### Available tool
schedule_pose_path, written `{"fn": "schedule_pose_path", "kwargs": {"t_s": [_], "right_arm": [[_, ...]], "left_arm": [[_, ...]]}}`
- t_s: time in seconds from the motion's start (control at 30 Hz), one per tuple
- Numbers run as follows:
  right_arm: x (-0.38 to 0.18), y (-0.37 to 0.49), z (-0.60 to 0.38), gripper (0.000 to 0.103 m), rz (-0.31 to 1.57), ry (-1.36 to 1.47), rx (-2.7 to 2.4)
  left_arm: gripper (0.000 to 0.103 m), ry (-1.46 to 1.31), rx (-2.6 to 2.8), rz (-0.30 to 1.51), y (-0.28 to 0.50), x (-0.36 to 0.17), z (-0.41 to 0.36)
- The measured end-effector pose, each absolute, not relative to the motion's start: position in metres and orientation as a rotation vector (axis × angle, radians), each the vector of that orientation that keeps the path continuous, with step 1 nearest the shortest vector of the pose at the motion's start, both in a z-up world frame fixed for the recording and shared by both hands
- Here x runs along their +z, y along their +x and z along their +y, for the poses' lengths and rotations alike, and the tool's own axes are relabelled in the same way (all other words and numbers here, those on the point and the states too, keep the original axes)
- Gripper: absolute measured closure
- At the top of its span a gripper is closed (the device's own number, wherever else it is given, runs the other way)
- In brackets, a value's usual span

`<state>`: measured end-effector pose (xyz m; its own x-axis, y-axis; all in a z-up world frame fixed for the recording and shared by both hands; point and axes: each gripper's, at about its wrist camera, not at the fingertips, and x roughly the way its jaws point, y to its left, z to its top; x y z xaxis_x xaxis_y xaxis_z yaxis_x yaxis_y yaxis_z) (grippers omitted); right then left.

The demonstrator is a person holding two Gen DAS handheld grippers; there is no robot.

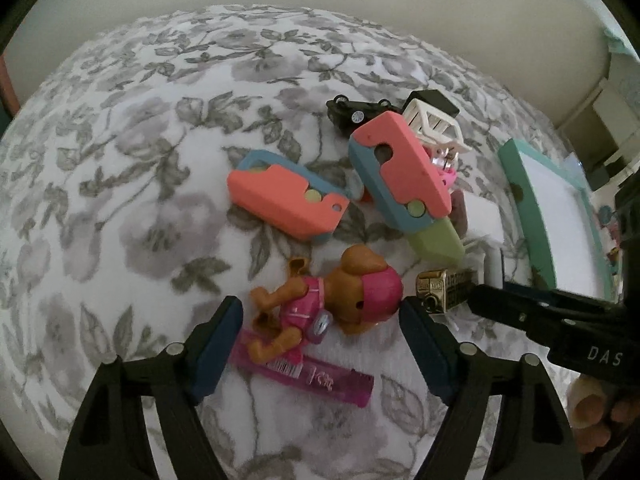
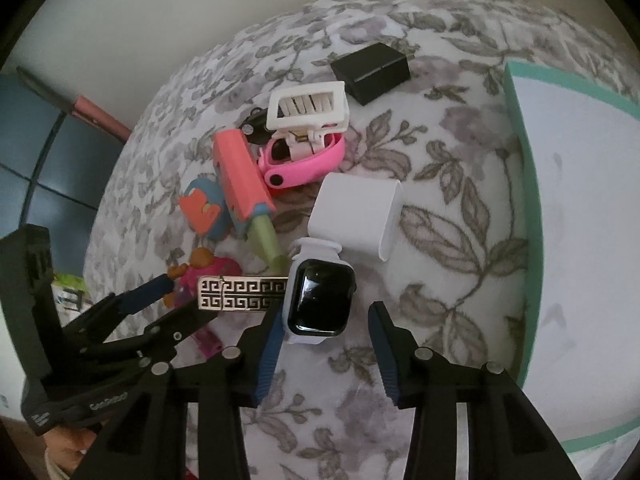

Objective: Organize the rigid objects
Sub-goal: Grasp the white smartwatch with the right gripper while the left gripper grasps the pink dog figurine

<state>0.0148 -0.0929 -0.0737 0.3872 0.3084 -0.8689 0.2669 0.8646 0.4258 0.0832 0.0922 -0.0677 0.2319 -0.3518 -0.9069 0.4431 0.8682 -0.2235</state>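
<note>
A brown toy dog in a pink outfit (image 1: 340, 300) lies on a pink candy dispenser (image 1: 312, 376) on the floral bedspread. My left gripper (image 1: 320, 306) straddles the dog, open, its blue pads (image 1: 218, 344) just clear of the legs and head. In the right wrist view a smartwatch with a white band (image 2: 320, 300) lies face up. My right gripper (image 2: 326, 308) is open around it. One pad (image 2: 272, 344) is at the watch's edge and the other stands apart. A gold patterned bar (image 2: 240, 294) lies beside the watch.
Two coral and blue toy cutters (image 1: 286, 200) (image 1: 400, 176), a black toy car (image 1: 352, 112), a white basket piece (image 2: 308, 106), a pink toy (image 2: 304, 156), a white box (image 2: 356, 212) and a black box (image 2: 372, 66) are heaped ahead. A teal-edged white tray (image 2: 520, 120) stands at the right.
</note>
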Motion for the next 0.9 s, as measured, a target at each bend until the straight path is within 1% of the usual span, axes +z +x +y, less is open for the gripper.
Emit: {"fn": "schedule_pose_path", "kwargs": {"t_s": [0.03, 0.07, 0.13, 0.5, 0.53, 0.57, 0.6, 0.7, 0.9], "right_arm": [[-0.075, 0.015, -0.094, 0.058, 1.187, 0.577, 0.032], [-0.075, 0.015, -0.094, 0.062, 1.182, 0.594, 0.039], [-0.076, 0.013, -0.097, 0.067, 1.173, 0.641, 0.062], [-0.067, 0.008, -0.103, 0.067, 1.166, 0.62, 0.032], [-0.066, 0.007, -0.104, 0.067, 1.167, 0.615, 0.025], [-0.065, 0.006, -0.108, 0.067, 1.166, 0.613, 0.017], [-0.064, 0.005, -0.111, 0.067, 1.164, 0.606, 0.006], [-0.055, 0.002, -0.116, 0.067, 1.155, 0.551, -0.041], [-0.038, -0.003, -0.128, 0.067, 1.125, 0.501, -0.086]], "left_arm": [[0.028, 0.069, -0.554, 1.227, 0.085, -0.069, 0.094], [0.028, 0.069, -0.557, 1.225, 0.086, -0.069, 0.094], [0.028, 0.088, -0.559, 1.212, 0.083, -0.069, 0.092], [0.03, 0.116, -0.544, 1.198, 0.075, -0.067, 0.089], [0.039, 0.115, -0.543, 1.197, 0.075, -0.066, 0.089], [0.059, 0.132, -0.525, 1.195, 0.075, -0.066, 0.089], [0.063, 0.131, -0.519, 1.204, 0.076, -0.067, 0.091], [0.063, 0.09, -0.52, 1.215, 0.078, -0.069, 0.097], [0.063, 0.181, -0.503, 1.2, 0.075, -0.07, 0.086]]}}
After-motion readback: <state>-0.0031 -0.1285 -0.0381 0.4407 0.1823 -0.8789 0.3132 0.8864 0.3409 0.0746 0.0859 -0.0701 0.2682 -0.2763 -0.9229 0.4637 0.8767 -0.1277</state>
